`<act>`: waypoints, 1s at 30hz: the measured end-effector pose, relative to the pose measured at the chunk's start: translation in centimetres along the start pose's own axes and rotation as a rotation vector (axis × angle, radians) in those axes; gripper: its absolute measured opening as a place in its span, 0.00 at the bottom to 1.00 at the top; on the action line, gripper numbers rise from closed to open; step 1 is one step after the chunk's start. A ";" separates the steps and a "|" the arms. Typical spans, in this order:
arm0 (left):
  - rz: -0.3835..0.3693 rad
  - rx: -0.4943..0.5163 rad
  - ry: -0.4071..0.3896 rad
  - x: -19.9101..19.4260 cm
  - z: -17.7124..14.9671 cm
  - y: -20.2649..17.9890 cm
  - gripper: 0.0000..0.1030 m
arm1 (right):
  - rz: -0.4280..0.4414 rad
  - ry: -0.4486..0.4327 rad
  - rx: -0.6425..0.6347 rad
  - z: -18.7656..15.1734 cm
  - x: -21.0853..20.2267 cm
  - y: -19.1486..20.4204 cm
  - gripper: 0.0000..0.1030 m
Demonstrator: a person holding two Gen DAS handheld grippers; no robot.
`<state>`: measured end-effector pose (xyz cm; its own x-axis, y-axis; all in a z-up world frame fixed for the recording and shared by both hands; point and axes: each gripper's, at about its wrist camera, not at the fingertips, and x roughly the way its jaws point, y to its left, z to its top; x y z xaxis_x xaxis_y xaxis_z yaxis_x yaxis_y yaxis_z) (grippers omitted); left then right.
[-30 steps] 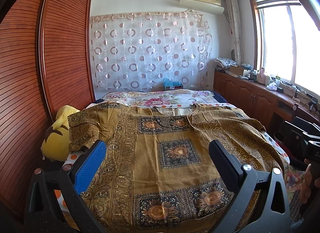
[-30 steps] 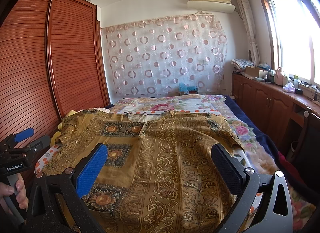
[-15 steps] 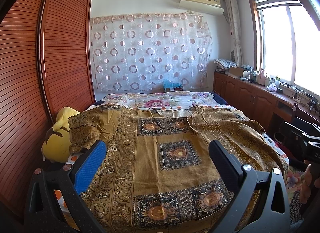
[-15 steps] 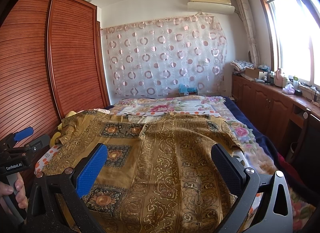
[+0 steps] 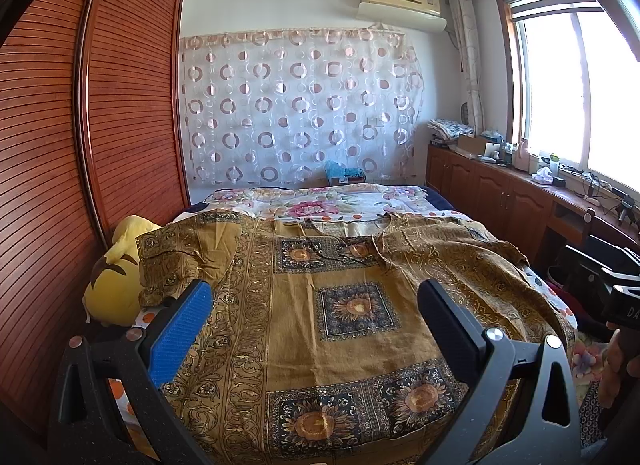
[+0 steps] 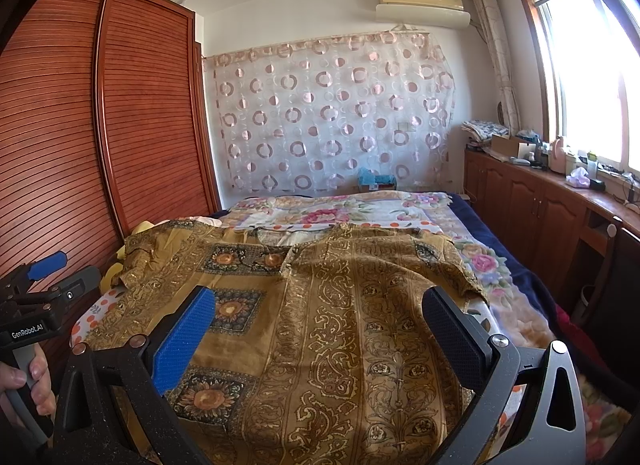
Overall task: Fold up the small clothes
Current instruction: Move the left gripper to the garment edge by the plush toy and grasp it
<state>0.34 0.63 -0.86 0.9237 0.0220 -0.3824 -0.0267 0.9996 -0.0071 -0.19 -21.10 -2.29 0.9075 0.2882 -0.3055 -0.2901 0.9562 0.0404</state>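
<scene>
A mustard-brown patterned garment with sunflower squares lies spread over the near half of the bed, its right side folded over toward the middle and its left sleeve out by the wardrobe. My left gripper hovers open above the garment's lower left part, nothing between its fingers. My right gripper hangs open over the garment's folded right part, also empty. In the right wrist view, the left gripper's body shows at the far left, held by a hand.
The bed has a floral cover beyond and beside the garment. A yellow plush toy lies at the bed's left edge against the slatted wardrobe. Wooden cabinets with clutter run along the window wall on the right.
</scene>
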 end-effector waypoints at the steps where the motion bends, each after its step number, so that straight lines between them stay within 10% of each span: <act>1: 0.000 0.000 0.001 0.0 0.0 0.0 1.00 | 0.000 0.000 0.000 0.0 0.0 0.0 1.00; 16: 0.060 0.009 0.075 2.0 -0.4 3.5 1.00 | 0.179 0.015 -0.010 0.6 3.0 0.9 1.00; 30: 0.129 0.004 0.145 5.3 -2.9 7.0 1.00 | 0.175 0.019 -0.136 1.4 8.5 2.9 1.00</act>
<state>3.93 7.73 -5.65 0.8482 0.1471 -0.5089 -0.1391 0.9888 0.0539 7.14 -15.79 -3.40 0.8341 0.4469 -0.3234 -0.4820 0.8755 -0.0334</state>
